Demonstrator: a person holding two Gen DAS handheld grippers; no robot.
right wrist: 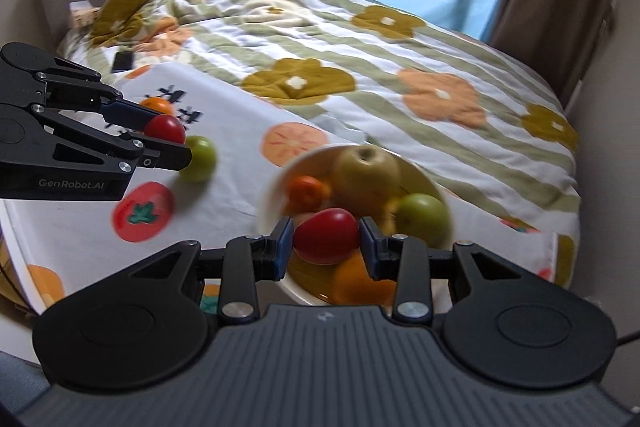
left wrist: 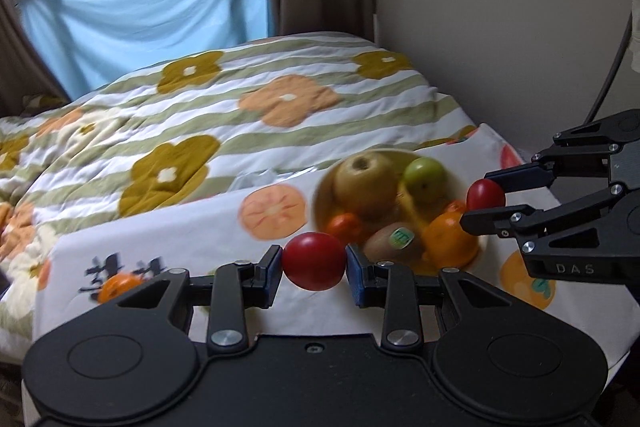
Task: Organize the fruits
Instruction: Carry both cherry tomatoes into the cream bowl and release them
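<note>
Left gripper [left wrist: 314, 263] fingers clamp a red tomato [left wrist: 314, 261] at lower centre; right gripper [right wrist: 326, 239] fingers pinch another tomato [right wrist: 327, 235] over the bowl [right wrist: 272, 195]. Smooth, soft-skinned, light: grip across the middle, gently.

Two red tomatoes are held off the surface, one [left wrist: 314, 261] in the left gripper [left wrist: 313, 269], the other [right wrist: 327, 235] in the right gripper [right wrist: 326, 247]. A pale bowl [left wrist: 320, 193] holds a lrg yellow-brown apple [left wrist: 365, 179], green apple [left wrist: 425, 174], kiwi w/ sticker [left wrist: 394, 242], oranges [left wrist: 450, 237]. A 2nd green apple [right wrist: 199, 159] lies outside it on the cloth.
</note>
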